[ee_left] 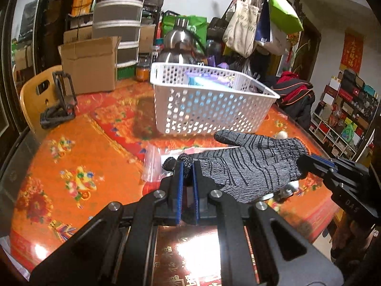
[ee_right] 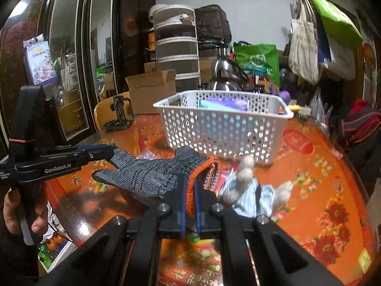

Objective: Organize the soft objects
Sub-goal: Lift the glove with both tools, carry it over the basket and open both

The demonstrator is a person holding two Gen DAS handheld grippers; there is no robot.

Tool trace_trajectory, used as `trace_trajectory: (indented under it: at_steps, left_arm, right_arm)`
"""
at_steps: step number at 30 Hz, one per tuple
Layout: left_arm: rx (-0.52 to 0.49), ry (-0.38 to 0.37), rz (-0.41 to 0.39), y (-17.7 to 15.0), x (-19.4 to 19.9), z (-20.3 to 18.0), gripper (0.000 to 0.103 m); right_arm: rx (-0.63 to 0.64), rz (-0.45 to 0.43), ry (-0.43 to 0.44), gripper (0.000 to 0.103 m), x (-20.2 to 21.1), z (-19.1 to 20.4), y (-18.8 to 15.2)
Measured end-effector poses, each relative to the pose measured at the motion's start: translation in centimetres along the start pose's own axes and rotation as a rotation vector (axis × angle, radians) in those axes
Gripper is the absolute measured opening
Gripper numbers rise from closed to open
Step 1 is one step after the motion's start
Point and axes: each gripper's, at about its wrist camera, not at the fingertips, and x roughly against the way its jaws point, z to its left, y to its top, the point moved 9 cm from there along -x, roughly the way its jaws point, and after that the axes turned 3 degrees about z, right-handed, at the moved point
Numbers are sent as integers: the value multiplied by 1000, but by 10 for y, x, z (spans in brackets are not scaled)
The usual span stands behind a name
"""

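Observation:
A grey knit glove [ee_left: 250, 164] with an orange cuff [ee_right: 190, 190] hangs stretched above the orange flowered table. My left gripper [ee_left: 187, 164] is shut on one of its fingertips. It also shows at the left of the right wrist view, where the left gripper [ee_right: 110, 153] pinches that fingertip. My right gripper [ee_right: 189, 181] is shut on the cuff, and in the left wrist view the right gripper [ee_left: 307, 164] comes in from the right. Just beyond the glove [ee_right: 147, 176] stands a white perforated basket [ee_left: 202, 112] [ee_right: 223, 133] with blue and purple items inside.
A plush toy in blue striped cloth [ee_right: 252, 188] lies under the glove's cuff end. A clear zip bag [ee_left: 154, 164] lies below the glove. A cardboard box [ee_left: 90, 64], a steel kettle [ee_left: 178, 40] and a wooden chair [ee_left: 33, 95] stand behind. Tote bags [ee_left: 257, 23] hang at the right.

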Motion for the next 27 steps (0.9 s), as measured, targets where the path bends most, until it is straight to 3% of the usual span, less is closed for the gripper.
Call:
trace_trajectory:
  at_steps: [8, 14, 22, 27]
  left_arm:
    - [-20, -12, -64, 33, 31, -17, 6]
    - [-41, -26, -128, 80, 55, -30, 6]
    - [-49, -42, -193, 183, 54, -39, 6]
    - [-35, -30, -169, 244, 20, -37, 6]
  right_arm:
    - [21, -53, -9, 4, 19, -5, 32]
    - [48, -105, -15, 4, 35, -9, 73]
    - [79, -169, -71, 4, 33, -31, 160]
    - [74, -146, -120, 4, 2, -59, 204]
